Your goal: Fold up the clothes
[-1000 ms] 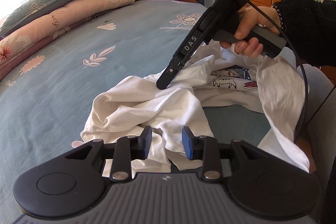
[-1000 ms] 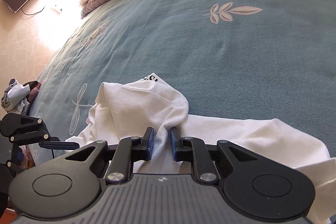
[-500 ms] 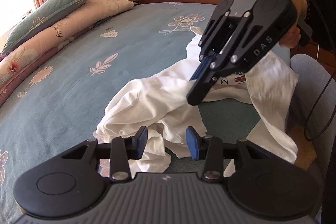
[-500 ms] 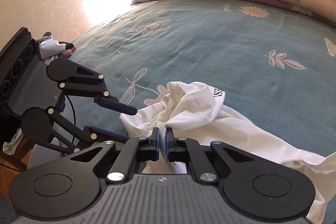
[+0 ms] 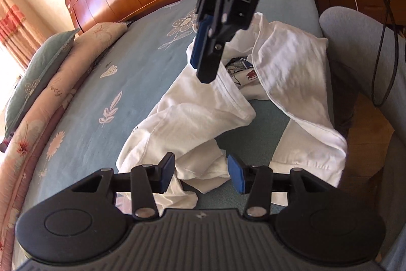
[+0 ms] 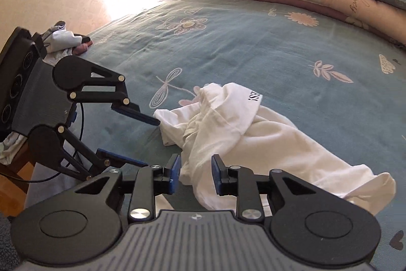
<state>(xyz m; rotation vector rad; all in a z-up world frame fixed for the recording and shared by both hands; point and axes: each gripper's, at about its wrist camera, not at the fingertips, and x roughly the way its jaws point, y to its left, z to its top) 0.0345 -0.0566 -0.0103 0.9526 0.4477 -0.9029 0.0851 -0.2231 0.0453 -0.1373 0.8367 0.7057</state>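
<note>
Left gripper [image 5: 201, 173]: jaws apart, holding nothing;
Right gripper [image 6: 196, 174]: jaws apart, cloth between;
White shirt [image 6: 243, 128]: crumpled on bed [image 6: 253, 42]; folding left

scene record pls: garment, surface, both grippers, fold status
garment: white T-shirt, crumpled, printed graphic partly showing
surface: blue floral bedsheet; part of the shirt hangs over the bed edge
left gripper: open, shirt fabric between the fingers, not clamped
right gripper: open, fabric in the gap, not clamped
fold status: not started; shirt not spread flat
</note>
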